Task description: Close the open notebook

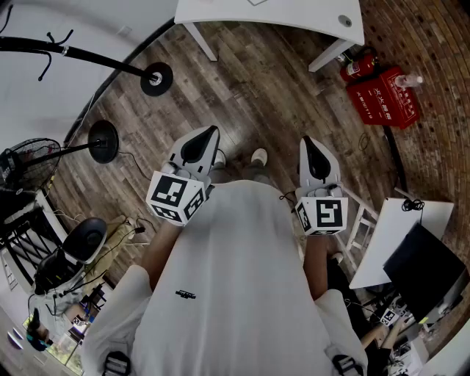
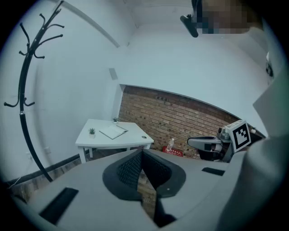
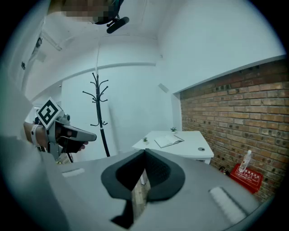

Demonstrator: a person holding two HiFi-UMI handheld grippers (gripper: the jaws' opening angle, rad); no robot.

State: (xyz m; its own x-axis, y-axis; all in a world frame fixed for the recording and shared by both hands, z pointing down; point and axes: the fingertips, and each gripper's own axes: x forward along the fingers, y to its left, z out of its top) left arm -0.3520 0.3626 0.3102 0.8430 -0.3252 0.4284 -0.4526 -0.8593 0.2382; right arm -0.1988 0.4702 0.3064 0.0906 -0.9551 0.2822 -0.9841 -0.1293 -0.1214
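Note:
The open notebook lies flat on a white table across the room, beside a small potted plant. The right gripper view shows the same notebook on the table, pages spread. In the head view the table stands at the top, well beyond both grippers. My left gripper and right gripper are held side by side in front of the person's white shirt, over the wooden floor. Both are shut with nothing between their pads, and both are far from the notebook.
A black coat rack and a fan stand at the left. A fire extinguisher and a red box sit by the brick wall at the right. A dark chair and a cluttered desk flank the person.

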